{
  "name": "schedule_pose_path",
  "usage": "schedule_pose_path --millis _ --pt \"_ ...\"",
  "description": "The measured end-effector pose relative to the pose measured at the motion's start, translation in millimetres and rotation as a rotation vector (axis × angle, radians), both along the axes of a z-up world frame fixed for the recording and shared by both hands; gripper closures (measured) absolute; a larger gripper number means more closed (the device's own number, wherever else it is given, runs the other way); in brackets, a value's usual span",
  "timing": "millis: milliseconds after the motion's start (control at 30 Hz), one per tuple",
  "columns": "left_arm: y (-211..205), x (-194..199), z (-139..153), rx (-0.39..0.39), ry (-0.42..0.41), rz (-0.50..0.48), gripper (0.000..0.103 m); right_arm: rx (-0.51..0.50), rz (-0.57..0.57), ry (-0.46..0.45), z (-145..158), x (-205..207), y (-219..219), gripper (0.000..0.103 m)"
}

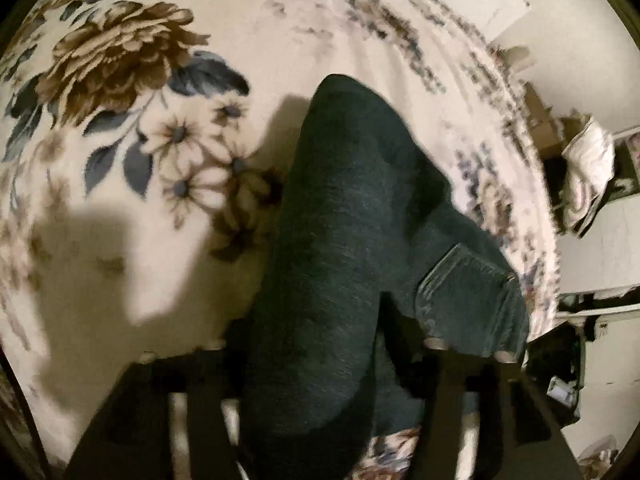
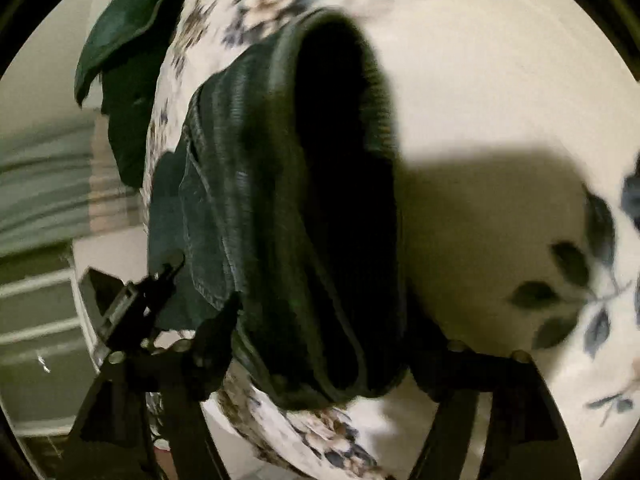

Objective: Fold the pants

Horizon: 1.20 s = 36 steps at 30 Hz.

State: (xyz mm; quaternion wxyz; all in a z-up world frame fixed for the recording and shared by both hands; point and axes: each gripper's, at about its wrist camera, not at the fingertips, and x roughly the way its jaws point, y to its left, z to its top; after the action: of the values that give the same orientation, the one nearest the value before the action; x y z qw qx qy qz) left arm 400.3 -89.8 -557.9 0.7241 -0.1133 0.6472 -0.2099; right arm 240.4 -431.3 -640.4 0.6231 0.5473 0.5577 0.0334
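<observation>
Both grippers frame dark denim pants (image 1: 344,240) that lie across a floral blanket (image 1: 120,80). Left gripper (image 1: 328,364): its two dark fingers (image 1: 452,376) stand well apart at the bottom of the left wrist view, and a folded leg of the pants runs up between them; whether the fingers press on the cloth cannot be told, as their tips merge with the dark fabric. Right gripper (image 2: 316,364): its fingers (image 2: 208,344) likewise stand wide on either side of a bunched, rolled mass of the pants (image 2: 304,208); contact with the cloth cannot be told here either.

In the left wrist view the pants form a long rounded fold reaching toward the middle of the blanket, with a back pocket (image 1: 460,292) showing on the right part of the garment, near the right finger. In the right wrist view the denim is doubled over, with a stitched seam along its left side and a deep dark hollow at its centre.

A second dark green cloth (image 2: 128,52) lies at the upper left of the right wrist view, at the edge of the blanket. Hard shadows (image 1: 88,264) of the tools fall on the blanket beside the pants. Beyond the bed edge in the left wrist view are a white bundle of fabric (image 1: 588,168) and pale furniture (image 1: 600,256).
</observation>
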Motion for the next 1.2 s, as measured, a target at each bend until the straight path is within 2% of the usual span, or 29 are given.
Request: schedule_pose_path --millis 67,133,200,267,333,367,400,433,467,500,533,567,633,733,967,1033,1200 --pt "-1.6 0.4 -5.9 0.026 0.015 -0.037 0.019 0.014 0.006 0.004 -8.5 5.4 1.6 0.019" --pt "-2.8 1.7 -18.5 0.028 0.058 -0.066 0.019 0.032 -0.001 0.013 -18.4 12.7 8.4 0.007" --pt "-0.2 3.7 -27.5 0.000 0.090 -0.052 0.017 0.069 -0.042 0.011 -27.6 24.8 15.2 0.000" --pt "3.5 6.3 -31.4 -0.035 0.105 -0.025 0.017 0.049 -0.060 0.049 -31.6 35.4 21.4 0.000" --pt "6.9 7.2 -31.9 -0.056 0.100 0.002 0.017 0.020 -0.073 0.048 -29.5 43.6 29.0 0.000" --pt "7.0 6.6 -30.1 -0.063 0.090 0.008 0.020 0.007 -0.076 0.033 -27.2 46.5 33.2 0.000" --pt "6.3 4.7 -26.2 -0.078 0.065 0.003 0.030 0.000 -0.078 0.021 -25.4 47.8 36.1 0.000" --pt "3.3 1.1 -19.8 -0.093 0.026 -0.021 0.043 -0.009 -0.084 0.005 -22.5 48.3 39.2 0.001" --pt "0.0 -1.4 -15.7 -0.087 0.002 -0.045 0.063 -0.012 -0.086 -0.008 -19.8 48.6 41.2 0.007" --pt "-5.7 -6.8 -7.8 -0.065 -0.045 -0.087 0.069 0.003 -0.090 -0.030 -17.0 49.4 42.2 0.030" --pt "-10.0 -9.2 -2.7 -0.057 -0.071 -0.113 0.070 0.011 -0.096 -0.039 -13.5 50.4 41.7 0.039" --pt "-12.0 -10.6 -0.1 -0.052 -0.085 -0.128 0.072 0.004 -0.097 -0.046 -9.5 51.9 40.8 0.042" --pt "-12.1 -10.7 5.2 -0.047 -0.100 -0.140 0.074 -0.023 -0.084 -0.058 0.3 57.9 39.6 0.051" --pt "-9.8 -7.9 13.2 -0.063 -0.110 -0.124 0.075 -0.050 -0.061 -0.079 13.7 67.5 36.0 0.056" --pt "-13.7 1.6 50.6 -0.157 -0.174 -0.069 0.076 -0.111 -0.021 -0.155 56.8 100.3 31.4 0.060" --pt "-19.6 9.0 62.0 -0.180 -0.196 -0.053 0.076 -0.127 -0.020 -0.179 78.9 91.8 13.2 0.061" --pt "-28.3 39.5 72.0 -0.230 -0.194 0.022 0.076 -0.178 0.003 -0.235 121.3 132.1 -12.5 0.061"
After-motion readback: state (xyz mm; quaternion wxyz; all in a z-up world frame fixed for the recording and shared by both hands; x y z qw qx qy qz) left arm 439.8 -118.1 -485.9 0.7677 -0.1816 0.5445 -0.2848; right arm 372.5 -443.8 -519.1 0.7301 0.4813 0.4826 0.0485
